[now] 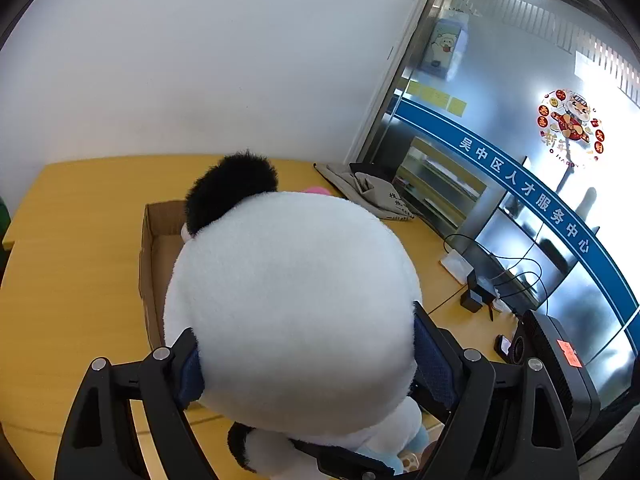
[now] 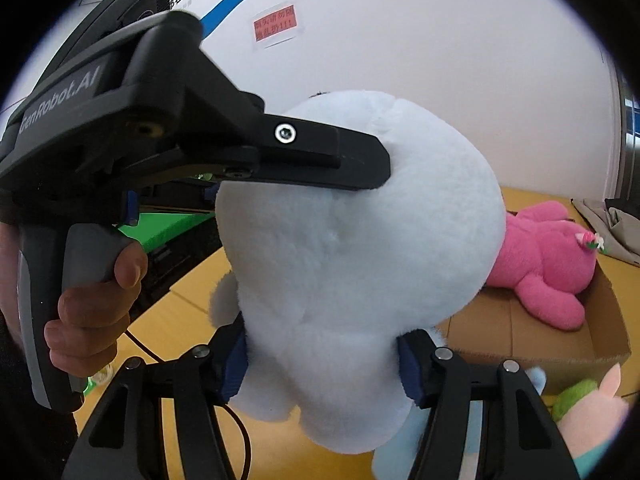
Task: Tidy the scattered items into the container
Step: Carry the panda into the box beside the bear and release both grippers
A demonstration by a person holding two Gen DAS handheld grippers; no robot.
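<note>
A large white plush panda (image 1: 292, 292) with a black ear fills both views and hangs above the yellow table. My left gripper (image 1: 304, 344) is shut on its round head, blue pads pressed into the fur. My right gripper (image 2: 322, 344) is shut on the same plush (image 2: 360, 240) lower down. In the right wrist view the left gripper's upper finger (image 2: 320, 156) presses into the head, with a person's hand on its handle. Behind the panda stands an open cardboard box (image 1: 150, 264). A pink plush (image 2: 548, 252) lies in the box (image 2: 520, 332).
A grey cloth bag (image 1: 372, 192) lies at the table's far right corner. Black devices with cables (image 1: 480, 296) sit along the glass partition. A pale pink and green plush (image 2: 592, 408) lies near the box's front. A green crate (image 2: 172, 228) stands beyond the table's left edge.
</note>
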